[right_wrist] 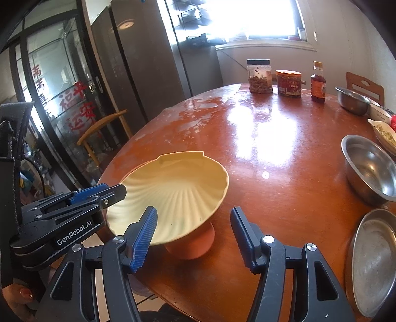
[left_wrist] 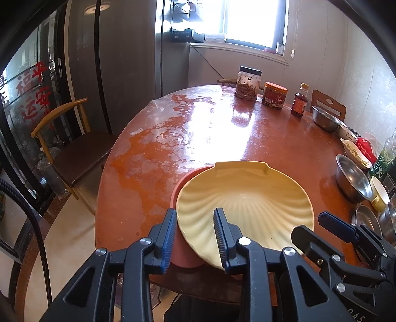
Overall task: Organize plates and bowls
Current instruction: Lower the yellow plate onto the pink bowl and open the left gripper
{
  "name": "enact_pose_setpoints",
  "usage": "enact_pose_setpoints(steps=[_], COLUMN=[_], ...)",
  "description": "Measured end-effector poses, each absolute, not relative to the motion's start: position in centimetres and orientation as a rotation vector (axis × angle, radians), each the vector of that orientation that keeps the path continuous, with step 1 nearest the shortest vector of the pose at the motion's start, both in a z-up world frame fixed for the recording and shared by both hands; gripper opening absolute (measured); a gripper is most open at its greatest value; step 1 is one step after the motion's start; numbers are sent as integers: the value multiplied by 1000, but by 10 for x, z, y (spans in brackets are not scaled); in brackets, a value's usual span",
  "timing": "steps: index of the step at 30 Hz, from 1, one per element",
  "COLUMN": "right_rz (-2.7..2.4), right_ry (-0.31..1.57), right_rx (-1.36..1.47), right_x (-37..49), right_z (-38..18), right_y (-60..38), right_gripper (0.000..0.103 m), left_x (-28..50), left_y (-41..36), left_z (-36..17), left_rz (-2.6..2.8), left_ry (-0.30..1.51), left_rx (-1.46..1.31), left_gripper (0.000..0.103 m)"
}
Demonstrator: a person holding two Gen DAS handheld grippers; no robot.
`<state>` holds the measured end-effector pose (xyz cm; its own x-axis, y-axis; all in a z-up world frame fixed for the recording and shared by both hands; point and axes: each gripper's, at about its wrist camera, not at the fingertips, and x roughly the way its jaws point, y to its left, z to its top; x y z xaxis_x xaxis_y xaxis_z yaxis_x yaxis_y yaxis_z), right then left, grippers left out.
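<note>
On the glossy round table, the yellow shell plate rests on the terracotta bowl, stacked; left gripper straddles its rim loosely, right gripper gapes empty beside it.

Round wooden table, glossy reddish top, pale worn patches on left half, window glare across middle. At far edge, row of three: clear jar with black lid, squat orange-lidded jar, small amber bottle. Red packet near right edge. Green glass bottle just beyond it. Wooden chair with dark seat left of table. Second chair back behind far right. Glass cabinet door with red characters at left. Bright window behind.
</note>
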<state>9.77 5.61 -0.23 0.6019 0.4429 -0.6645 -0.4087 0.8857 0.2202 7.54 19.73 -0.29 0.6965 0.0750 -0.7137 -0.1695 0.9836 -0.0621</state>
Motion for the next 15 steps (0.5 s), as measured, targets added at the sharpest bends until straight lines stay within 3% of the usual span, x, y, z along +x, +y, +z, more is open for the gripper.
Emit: enact_pose_setpoints(steps=[3, 15], right_rz=[483, 459], right_ry=[766, 728], right_rx=[60, 74], right_x=[96, 86], right_z=[1, 15], right_y=[50, 33], right_gripper=[74, 75], left_x=[72, 62], left_y=[195, 180], left_z=[1, 13], left_rz=[140, 147], left_ry=[780, 755], left_rx=[-122, -109], left_gripper=[39, 47])
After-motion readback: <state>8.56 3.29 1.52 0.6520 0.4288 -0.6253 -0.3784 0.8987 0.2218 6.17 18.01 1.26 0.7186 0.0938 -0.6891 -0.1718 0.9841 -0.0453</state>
